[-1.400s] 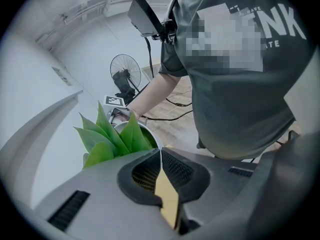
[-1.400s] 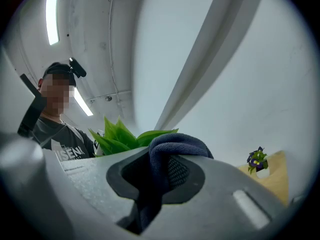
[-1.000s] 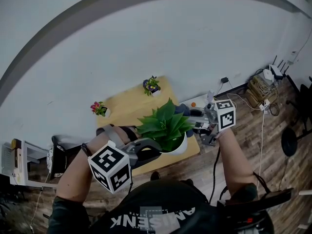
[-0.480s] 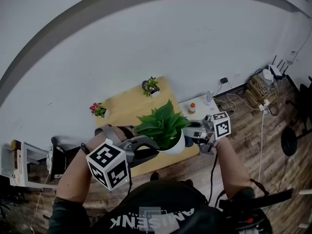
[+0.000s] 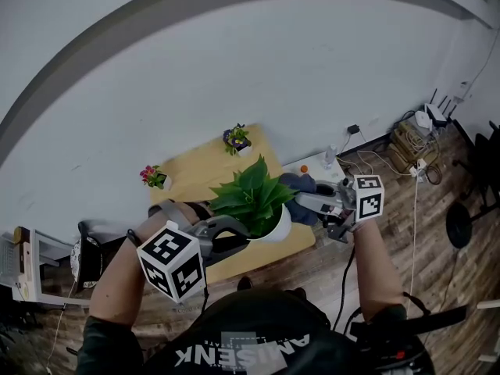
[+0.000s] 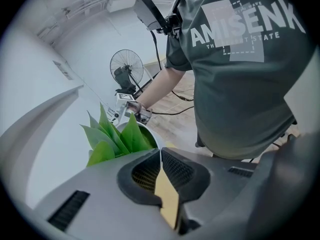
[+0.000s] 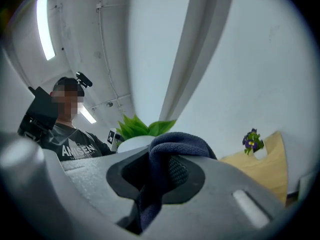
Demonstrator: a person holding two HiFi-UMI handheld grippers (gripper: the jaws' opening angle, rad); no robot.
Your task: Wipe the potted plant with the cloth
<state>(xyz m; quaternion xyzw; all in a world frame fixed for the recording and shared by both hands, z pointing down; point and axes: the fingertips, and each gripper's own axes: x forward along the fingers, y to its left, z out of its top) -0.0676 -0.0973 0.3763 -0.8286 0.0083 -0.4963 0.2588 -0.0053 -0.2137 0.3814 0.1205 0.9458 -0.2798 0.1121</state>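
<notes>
Pale wall (image 5: 234, 69) backs a light wooden desk (image 5: 199, 170) on a plank floor (image 5: 406, 233). Near the desk's front edge, towards its right front corner, stands the potted plant (image 5: 250, 198) (image 6: 117, 139) (image 7: 142, 129), broad green leaves in a round white pot. The left gripper (image 5: 250, 239) (image 6: 160, 156) has its jaws almost together, nipping the pot's thin white rim on the near left. The right gripper (image 5: 301, 201) (image 7: 152, 169) is clamped on a dark blue fabric cloth (image 5: 295, 184) (image 7: 180, 144), which bulges over its jaws just beside the right-hand leaves. Along the desk's far edge stand two small white flowerpots, one with purple blooms (image 5: 236, 137) (image 7: 252, 141), one with pink (image 5: 152, 175).
</notes>
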